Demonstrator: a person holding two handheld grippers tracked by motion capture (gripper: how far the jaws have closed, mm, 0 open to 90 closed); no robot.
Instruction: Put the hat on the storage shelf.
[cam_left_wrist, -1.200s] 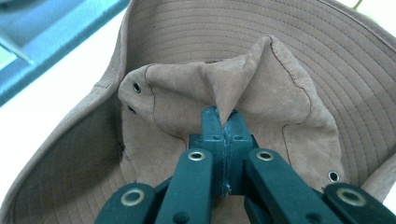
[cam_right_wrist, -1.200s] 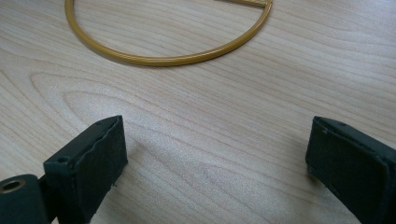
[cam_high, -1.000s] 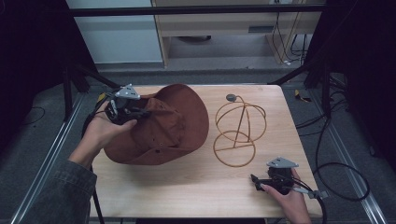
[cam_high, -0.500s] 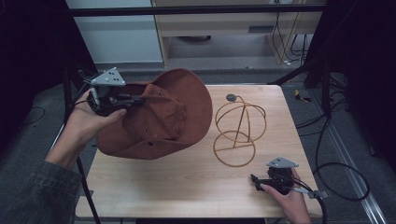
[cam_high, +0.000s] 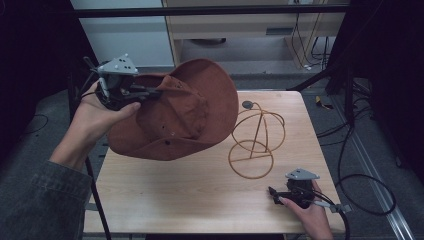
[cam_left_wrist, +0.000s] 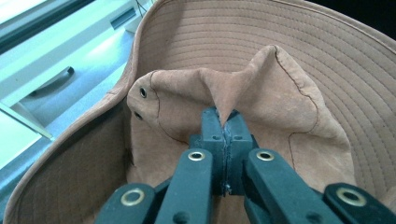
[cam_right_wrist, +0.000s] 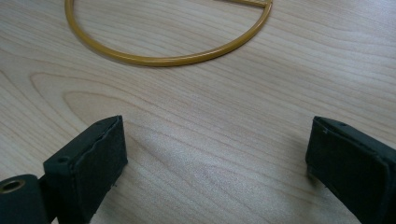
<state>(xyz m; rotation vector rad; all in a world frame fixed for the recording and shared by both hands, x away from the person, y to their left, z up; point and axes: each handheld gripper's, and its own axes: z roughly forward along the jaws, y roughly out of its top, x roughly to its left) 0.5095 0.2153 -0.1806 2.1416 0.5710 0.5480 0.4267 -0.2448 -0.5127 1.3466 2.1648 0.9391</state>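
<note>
Brown wide-brimmed hat (cam_high: 175, 112) carried clear of the wooden table (cam_high: 195, 195) by the left gripper (cam_high: 150, 92), whose 2 jaws are pressed together on a pinched fold of the crown fabric; the left gripper view shows the fold (cam_left_wrist: 223, 105) rising in a peak from between the closed pads, with the stitched brim curving behind it. The hat hangs tilted over the table's left half, its brim edge overlapping the top of the wire hat stand (cam_high: 255, 142) as seen from above; whether the 2 touch cannot be told. The stand, a yellow wire frame with a round base ring (cam_right_wrist: 163, 58) and an arched dome, rests upright on the table's right half. The right gripper (cam_high: 272, 192) lies low at the near right edge of the table, just in front of the stand, its jaws wide apart with bare wood between them. Step in hand, by judgement: transport of the lifted hat toward the stand. The next move probably calls for carrying the crown's hollow over the dome, levelling the brim, lowering until the wire bears the hat, then parting the jaws; the idle gripper could steady the base ring.
</note>
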